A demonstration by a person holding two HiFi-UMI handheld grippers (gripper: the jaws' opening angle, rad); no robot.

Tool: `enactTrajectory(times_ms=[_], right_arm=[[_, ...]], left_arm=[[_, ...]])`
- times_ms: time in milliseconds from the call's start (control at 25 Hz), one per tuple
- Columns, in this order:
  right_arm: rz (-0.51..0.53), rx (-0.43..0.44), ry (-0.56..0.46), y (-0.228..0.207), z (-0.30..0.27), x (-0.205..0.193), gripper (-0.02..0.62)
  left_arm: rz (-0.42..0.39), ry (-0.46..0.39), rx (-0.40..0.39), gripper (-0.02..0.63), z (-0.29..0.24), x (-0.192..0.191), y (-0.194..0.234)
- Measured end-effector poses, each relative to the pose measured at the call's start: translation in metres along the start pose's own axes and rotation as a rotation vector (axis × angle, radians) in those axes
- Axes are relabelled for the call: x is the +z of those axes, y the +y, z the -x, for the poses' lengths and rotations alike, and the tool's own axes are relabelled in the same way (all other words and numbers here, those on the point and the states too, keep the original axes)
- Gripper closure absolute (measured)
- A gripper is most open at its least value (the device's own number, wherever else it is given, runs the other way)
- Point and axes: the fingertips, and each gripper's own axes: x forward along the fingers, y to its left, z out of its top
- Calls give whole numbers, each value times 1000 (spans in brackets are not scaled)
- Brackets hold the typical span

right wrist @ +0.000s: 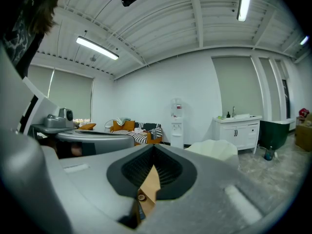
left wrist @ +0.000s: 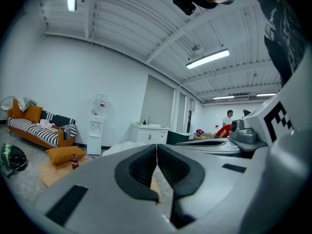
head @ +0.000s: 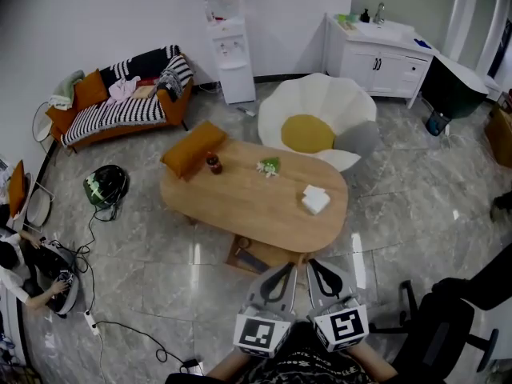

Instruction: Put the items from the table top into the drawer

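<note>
Left hand-held gripper (head: 285,272): jaws fully together, nothing between the pads; held low at the bottom of the head view, just short of the near edge of the oval wooden surface (head: 240,206), pointing toward it. Right hand-held gripper (head: 315,267): jaws likewise pressed together, empty; just beside the left one, marker cubes side by side. Items on the surface, none touched by either gripper: orange cushion (head: 192,149) at the far left end, overhanging the edge; small dark bottle (head: 214,163) upright, just right of the cushion; green-and-white sprig (head: 270,166) near the far edge, about mid-length; white packet (head: 315,200) toward the right end, well apart from the others. Drawer (head: 254,256) under the near edge of the surface, pulled out toward the grippers; contents too dark to identify. Surroundings: striped sofa (head: 120,106) at the far left wall; white water dispenser (head: 232,54) beside it; white flower-shaped seat (head: 320,122) with yellow centre just behind the surface; black helmet (head: 106,186) on the floor to the left.
</note>
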Motion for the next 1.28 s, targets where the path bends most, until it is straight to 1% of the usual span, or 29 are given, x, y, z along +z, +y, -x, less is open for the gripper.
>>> enactTrajectory(times_ms=[280, 480, 640, 760, 880, 1080, 1200, 1280], right_arm=[[0, 9, -29, -9, -9, 9, 592], [15, 19, -7, -2, -9, 3, 592], [-9, -2, 2, -8, -10, -1, 592], [5, -31, -6, -14, -13, 1, 592], [14, -57, -16, -18, -17, 3, 592], [-5, -97, 0, -25, -28, 1, 592], [7, -128, 23, -25, -40, 2, 592], [-4, -141, 35, -26, -48, 3, 592]], left_arm=[[2, -8, 9, 595, -4, 4, -3], [-16, 1, 1, 595, -7, -4, -2], [7, 11, -14, 595, -13, -8, -1], [-16, 11, -32, 595, -21, -6, 1], [5, 16, -41, 595, -25, -8, 7], [16, 37, -71, 595, -35, -7, 17], [21, 52, -90, 595, -40, -6, 31], [22, 57, -112, 595, -45, -3, 38]])
